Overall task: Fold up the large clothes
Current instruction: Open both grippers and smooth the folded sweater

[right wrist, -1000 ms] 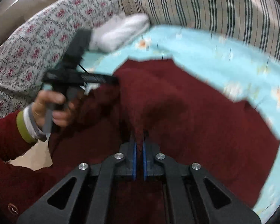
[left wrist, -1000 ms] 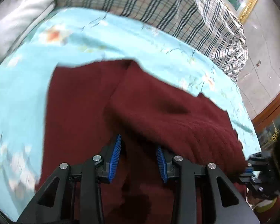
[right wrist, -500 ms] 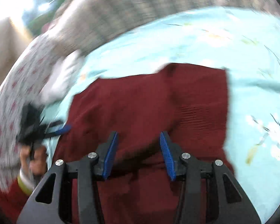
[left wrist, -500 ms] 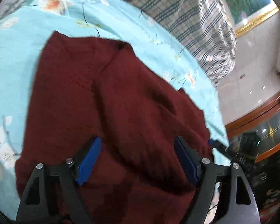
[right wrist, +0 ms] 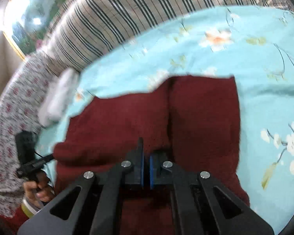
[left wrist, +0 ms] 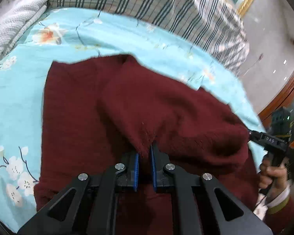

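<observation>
A dark red knitted sweater (left wrist: 147,101) lies partly folded on a light blue flowered sheet (left wrist: 19,98). My left gripper (left wrist: 145,154) is closing, and its blue pads pinch a raised fold at the sweater's near side. In the right wrist view the sweater (right wrist: 201,117) spreads ahead, and my right gripper (right wrist: 146,156) is closing tight on its near edge. The left wrist view shows the right gripper (left wrist: 250,134) biting the sweater's right corner, held by a hand (left wrist: 272,176). The left gripper (right wrist: 51,156) meets the sweater's left edge in the right wrist view.
A striped cushion (left wrist: 147,2) backs the sheet. A white folded towel (left wrist: 13,19) lies at the far left corner, beside a flowered cushion (right wrist: 5,117). Pale floor and a wooden cabinet (left wrist: 284,98) lie beyond the right edge of the sheet.
Half a second ago both grippers stood wide open over the sweater; now both have shut on it. The right gripper has shifted sideways and rolled.
</observation>
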Tool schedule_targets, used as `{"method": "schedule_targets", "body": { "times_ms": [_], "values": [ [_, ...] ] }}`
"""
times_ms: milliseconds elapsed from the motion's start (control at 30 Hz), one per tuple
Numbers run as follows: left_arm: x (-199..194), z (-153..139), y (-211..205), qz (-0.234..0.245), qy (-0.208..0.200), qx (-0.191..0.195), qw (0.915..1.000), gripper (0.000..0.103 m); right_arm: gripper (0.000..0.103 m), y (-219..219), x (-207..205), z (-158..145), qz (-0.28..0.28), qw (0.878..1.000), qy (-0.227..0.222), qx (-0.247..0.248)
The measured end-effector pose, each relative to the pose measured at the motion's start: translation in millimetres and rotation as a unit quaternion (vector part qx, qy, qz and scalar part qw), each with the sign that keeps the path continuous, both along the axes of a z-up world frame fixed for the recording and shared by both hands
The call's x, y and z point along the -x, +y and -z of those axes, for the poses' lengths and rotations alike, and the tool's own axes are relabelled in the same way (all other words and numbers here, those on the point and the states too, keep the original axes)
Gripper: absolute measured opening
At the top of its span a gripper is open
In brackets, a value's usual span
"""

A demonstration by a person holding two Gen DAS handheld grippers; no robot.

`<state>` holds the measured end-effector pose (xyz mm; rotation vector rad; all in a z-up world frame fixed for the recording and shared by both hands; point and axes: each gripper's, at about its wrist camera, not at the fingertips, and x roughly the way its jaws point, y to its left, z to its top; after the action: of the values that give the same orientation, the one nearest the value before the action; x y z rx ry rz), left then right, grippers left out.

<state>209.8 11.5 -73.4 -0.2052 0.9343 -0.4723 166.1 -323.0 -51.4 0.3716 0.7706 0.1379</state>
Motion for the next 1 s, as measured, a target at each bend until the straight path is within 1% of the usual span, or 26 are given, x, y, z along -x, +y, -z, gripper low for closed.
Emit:
{"method": "schedule_targets", "body": {
  "times_ms": [67, 133, 167, 200, 233, 300, 333, 367, 400, 433, 500, 567, 600, 633, 667, 700, 733, 767, 833, 900, 967, 1000],
  "values": [
    [3, 6, -4, 0.003, -0.005, -0.013, 0.9999, 0.009, 0.004, 2, -1, 9, -0.007, 1.0, 0.011, -0.001],
    [6, 5, -4, 0.005, -0.012, -0.014, 0.9998, 0.01, 0.005, 1, 3, 7, -0.007, 1.0, 0.01, -0.006],
    [6, 5, -3, 0.005, -0.01, -0.012, 0.9999, 0.011, 0.006, 1, 5, 4, -0.004, 1.0, 0.008, -0.004],
    [6, 4, -2, 0.005, -0.007, -0.013, 0.9999, 0.015, 0.008, 1, 6, 0, 0.003, 1.0, 0.008, 0.004],
    [7, 4, -1, 0.005, -0.006, -0.015, 0.9998, 0.017, 0.012, 2, 11, -6, 0.014, 1.0, 0.003, 0.015],
    [9, -1, 1, 0.003, -0.006, -0.028, 0.9996, 0.02, 0.013, 3, 21, -17, 0.029, 0.999, -0.011, 0.037],
    [14, -5, 3, -0.001, -0.011, -0.031, 0.9995, 0.023, 0.013, 5, 28, -24, 0.034, 0.998, -0.025, 0.049],
    [19, -9, 6, -0.006, -0.018, -0.033, 0.9993, 0.024, 0.013, 10, 35, -32, 0.029, 0.997, -0.044, 0.053],
    [23, -14, 10, -0.008, -0.025, -0.028, 0.9993, 0.026, 0.013, 15, 38, -37, 0.013, 0.997, -0.056, 0.046],
    [24, -18, 13, -0.007, -0.028, -0.02, 0.9994, 0.031, 0.013, 20, 38, -38, -0.003, 0.997, -0.059, 0.04],
    [23, -18, 12, -0.006, -0.024, -0.018, 0.9995, 0.037, 0.013, 35, 30, -33, -0.044, 0.997, -0.047, 0.035],
    [17, -13, 6, -0.01, -0.013, -0.038, 0.9991, 0.037, 0.013, 44, 19, -19, -0.053, 0.997, -0.02, 0.053],
    [13, -6, 3, -0.012, -0.007, -0.048, 0.9987, 0.037, 0.013, 45, 13, -11, -0.05, 0.997, -0.005, 0.059],
    [10, -3, 1, -0.014, -0.003, -0.052, 0.9985, 0.038, 0.013, 42, 6, 1, -0.034, 0.997, 0.021, 0.063],
    [7, 2, 1, -0.016, 0.004, -0.056, 0.9983, 0.039, 0.013, 37, 3, 9, -0.022, 0.997, 0.037, 0.057],
    [7, 4, 2, -0.016, 0.004, -0.055, 0.9983, 0.039, 0.013, 29, 2, 15, -0.017, 0.998, 0.042, 0.035],
    [7, 3, 2, -0.017, 0.003, -0.053, 0.9985, 0.039, 0.013, 21, 5, 16, -0.015, 0.999, 0.036, 0.007],
    [8, 1, 4, -0.018, 0.003, -0.051, 0.9985, 0.039, 0.013, 19, 7, 14, -0.014, 0.999, 0.034, -0.001],
    [12, -4, 6, -0.021, -0.002, -0.047, 0.9987, 0.038, 0.014, 18, 16, 5, -0.014, 1.0, 0.021, 0.0],
    [20, -11, 13, -0.03, -0.005, -0.042, 0.9987, 0.038, 0.022, 16, 30, -7, -0.016, 1.0, 0.004, 0.006],
    [32, -17, 25, -0.043, -0.01, -0.031, 0.9986, 0.041, 0.04, 13, 43, -15, -0.009, 1.0, -0.01, 0.014],
    [39, -19, 32, -0.051, -0.012, -0.025, 0.9983, 0.046, 0.042, 11, 51, -18, -0.003, 1.0, -0.016, 0.017]
  ]
}}
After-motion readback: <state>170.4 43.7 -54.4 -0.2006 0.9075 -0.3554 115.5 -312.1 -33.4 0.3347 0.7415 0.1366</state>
